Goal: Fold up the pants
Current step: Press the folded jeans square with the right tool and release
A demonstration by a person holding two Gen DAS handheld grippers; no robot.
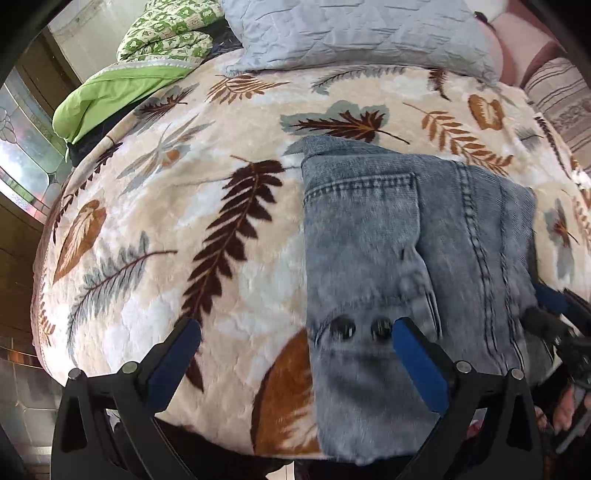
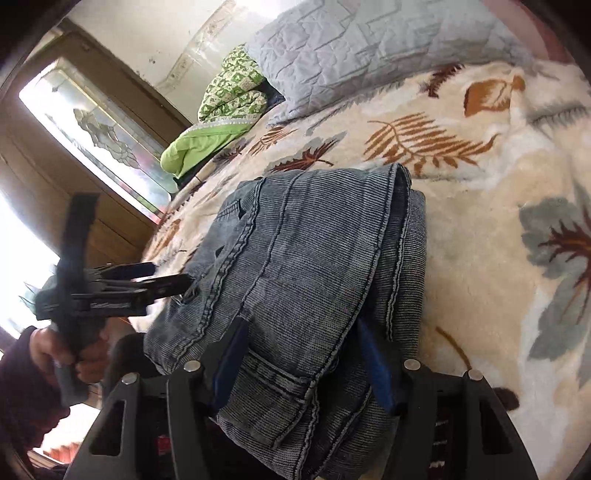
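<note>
Folded jeans [image 2: 295,266] lying at bed's near edge | right gripper [image 2: 301,354] clasping them | left gripper [image 1: 295,339] hovering wide, holding nothing

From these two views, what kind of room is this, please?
Most likely a bedroom in a home. The folded jeans lie on a bed covered by a leaf-patterned blanket, with a grey quilted pillow at its head and green bedding piled beside a window.

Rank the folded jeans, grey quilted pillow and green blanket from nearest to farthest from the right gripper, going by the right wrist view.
1. Folded jeans: between the right gripper fingers, bottom centre.
2. Green blanket: upper left, by the bed's edge.
3. Grey quilted pillow: top, at the bed's far end; close to the blanket.
</note>
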